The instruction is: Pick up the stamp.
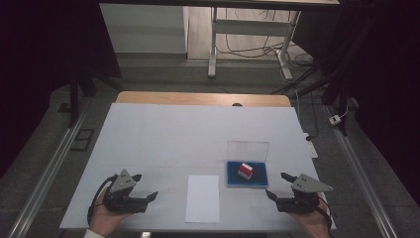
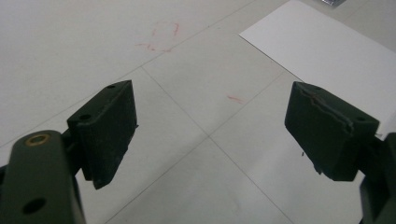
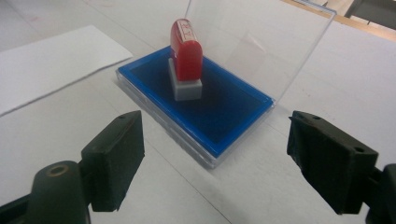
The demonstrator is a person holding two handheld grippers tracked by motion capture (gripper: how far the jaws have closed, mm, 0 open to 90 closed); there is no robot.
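A red stamp [image 1: 245, 170] [image 3: 187, 57] with a grey base stands upright on a blue ink pad [image 1: 247, 175] [image 3: 210, 108], whose clear lid [image 1: 248, 149] [image 3: 247, 46] is raised behind it. A white sheet of paper [image 1: 203, 198] [image 2: 322, 51] lies left of the pad. My right gripper [image 1: 276, 185] [image 3: 215, 158] rests open near the table's front right, its jaws wide apart and pointing at the pad, touching nothing. At the front left my left gripper [image 1: 144, 186] [image 2: 210, 135] is open over bare table, with the paper ahead on its right.
The white tabletop [image 1: 163, 134] has faint red marks [image 2: 161, 39] and thin seam lines. Beyond its far wooden edge [image 1: 203, 98] stand a desk frame [image 1: 213, 44] and loose cables [image 1: 297, 62] on the floor. Rails [image 1: 44, 173] run along both sides.
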